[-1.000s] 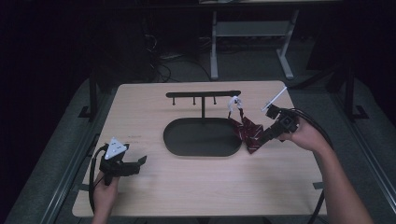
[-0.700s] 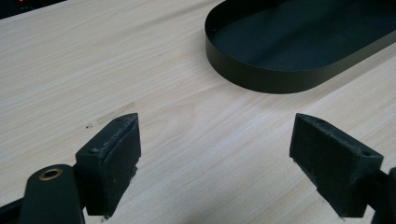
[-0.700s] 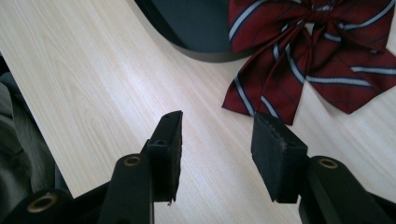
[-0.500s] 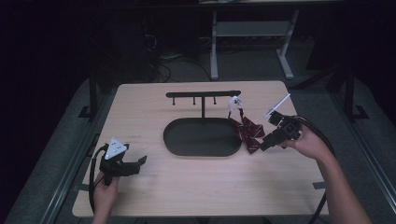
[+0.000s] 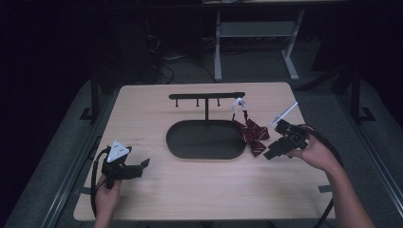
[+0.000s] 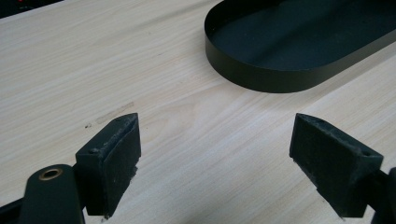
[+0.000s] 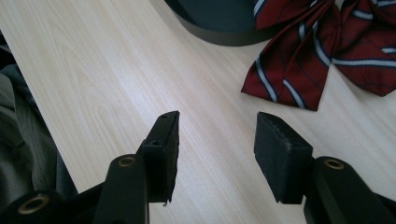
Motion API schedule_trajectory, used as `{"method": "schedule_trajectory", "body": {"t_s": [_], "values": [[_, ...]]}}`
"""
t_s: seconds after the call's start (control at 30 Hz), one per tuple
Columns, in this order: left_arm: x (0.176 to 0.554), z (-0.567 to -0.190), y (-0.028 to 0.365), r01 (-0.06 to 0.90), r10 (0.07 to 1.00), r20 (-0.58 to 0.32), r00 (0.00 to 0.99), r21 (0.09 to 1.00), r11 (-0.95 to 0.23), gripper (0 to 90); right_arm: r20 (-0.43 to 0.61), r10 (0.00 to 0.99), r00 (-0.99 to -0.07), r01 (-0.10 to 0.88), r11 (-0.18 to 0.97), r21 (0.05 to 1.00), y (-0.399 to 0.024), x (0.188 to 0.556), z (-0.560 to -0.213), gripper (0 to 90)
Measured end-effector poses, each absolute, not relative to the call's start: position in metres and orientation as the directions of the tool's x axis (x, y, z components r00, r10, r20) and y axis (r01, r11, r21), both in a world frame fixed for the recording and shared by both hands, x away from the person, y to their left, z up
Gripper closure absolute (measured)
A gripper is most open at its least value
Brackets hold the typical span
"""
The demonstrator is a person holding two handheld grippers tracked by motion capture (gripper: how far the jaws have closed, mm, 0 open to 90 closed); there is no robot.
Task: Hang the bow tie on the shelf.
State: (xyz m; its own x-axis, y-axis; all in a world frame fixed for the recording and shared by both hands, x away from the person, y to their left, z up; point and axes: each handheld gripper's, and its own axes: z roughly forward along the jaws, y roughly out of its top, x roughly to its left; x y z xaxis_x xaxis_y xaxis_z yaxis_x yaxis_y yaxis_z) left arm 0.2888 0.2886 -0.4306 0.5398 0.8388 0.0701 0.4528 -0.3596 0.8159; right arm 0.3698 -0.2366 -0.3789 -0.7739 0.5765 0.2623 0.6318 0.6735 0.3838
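We see the right gripper (image 5: 269, 153) near the table's (image 5: 199, 190) right edge, jaws just widening, empty, beside the tie (image 5: 252, 135); the left gripper (image 5: 140, 165) gapes empty near the front-left corner.

Left gripper (image 5: 138, 167) gapes wide; right gripper (image 5: 269, 153) (empty) has just been opening

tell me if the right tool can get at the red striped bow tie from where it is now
Probably yes. The right tool has open jaws that have just been opening, with nothing between them, and bare table lies between it and the red striped bow tie, just ahead beside the black tray.
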Motion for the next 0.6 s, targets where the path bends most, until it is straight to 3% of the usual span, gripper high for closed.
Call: {"method": "schedule_trajectory", "body": {"t_s": [0.6], "values": [[0.289,-0.431,0.288,0.451,0.839,0.072,0.540,0.817,-0.360,16.3,0.261,0.567,-0.781,0.622,0.668,0.409,-0.240,0.346,-0.394,49.0]]}}
